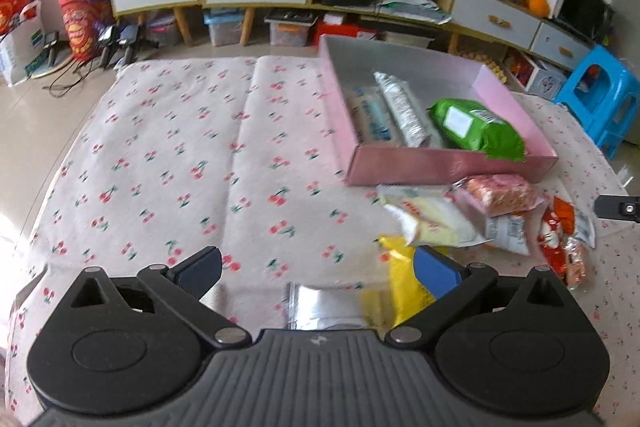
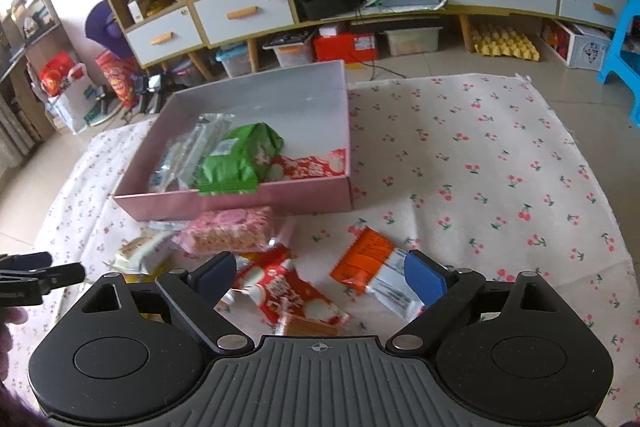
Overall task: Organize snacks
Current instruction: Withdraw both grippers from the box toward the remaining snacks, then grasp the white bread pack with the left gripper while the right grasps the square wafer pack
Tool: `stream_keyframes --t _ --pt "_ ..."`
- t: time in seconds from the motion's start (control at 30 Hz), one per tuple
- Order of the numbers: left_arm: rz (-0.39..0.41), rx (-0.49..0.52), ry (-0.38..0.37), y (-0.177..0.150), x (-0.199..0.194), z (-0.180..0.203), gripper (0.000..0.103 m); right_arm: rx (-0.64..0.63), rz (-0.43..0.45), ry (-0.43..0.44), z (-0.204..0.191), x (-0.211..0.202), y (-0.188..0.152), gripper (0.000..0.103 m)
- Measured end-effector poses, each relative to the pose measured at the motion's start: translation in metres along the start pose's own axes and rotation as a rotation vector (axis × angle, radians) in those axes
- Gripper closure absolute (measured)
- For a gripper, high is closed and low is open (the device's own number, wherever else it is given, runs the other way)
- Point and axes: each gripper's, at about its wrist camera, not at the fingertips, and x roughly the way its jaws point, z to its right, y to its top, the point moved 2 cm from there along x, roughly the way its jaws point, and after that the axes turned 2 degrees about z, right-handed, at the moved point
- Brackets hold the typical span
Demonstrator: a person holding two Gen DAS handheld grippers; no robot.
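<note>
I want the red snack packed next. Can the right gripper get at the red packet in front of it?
Probably yes. The right gripper has its jaws opening, nothing gripped, and the red packet lies uncovered on the cloth between them.

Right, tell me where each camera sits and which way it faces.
Left wrist: on the left gripper, angled down over the cherry-print cloth, facing the pink box ahead to its right; its own fingers show, plus the right gripper's tip at the right edge.
Right wrist: on the right gripper, angled down over loose snack packets, box ahead to its left; its own fingers, jaws opening with nothing gripped, and the left gripper's tip at left.
Shared: box, green packet, pink packet, cabinets behind.
</note>
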Motion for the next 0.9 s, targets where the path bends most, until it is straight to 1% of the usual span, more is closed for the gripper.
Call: stream_keyframes --t 0.23,0.4,0.57,0.77,0.9 --pt "-0.022 -0.050 -0.008 0.001 0.000 -0.002 0.001 0.042 -0.029 -0.026 0.006 0.005 -0.001 0.010" --pt "-0.013 -0.023 -0.011 0.001 0.002 0.009 0.001 0.076 -0.048 -0.025 0.008 0.010 -0.001 0.010" --pt "-0.016 -0.015 -0.027 0.002 0.006 0.022 0.003 0.047 -0.073 -0.010 0.007 0.013 -0.002 0.010" --pt "-0.012 0.050 -0.076 -0.001 0.010 0.042 0.003 -0.005 -0.121 0.036 0.002 0.015 -0.008 0.010" --pt "-0.019 0.061 -0.075 -0.003 0.016 0.049 0.005 -0.021 -0.167 0.059 -0.003 0.017 -0.013 0.010"
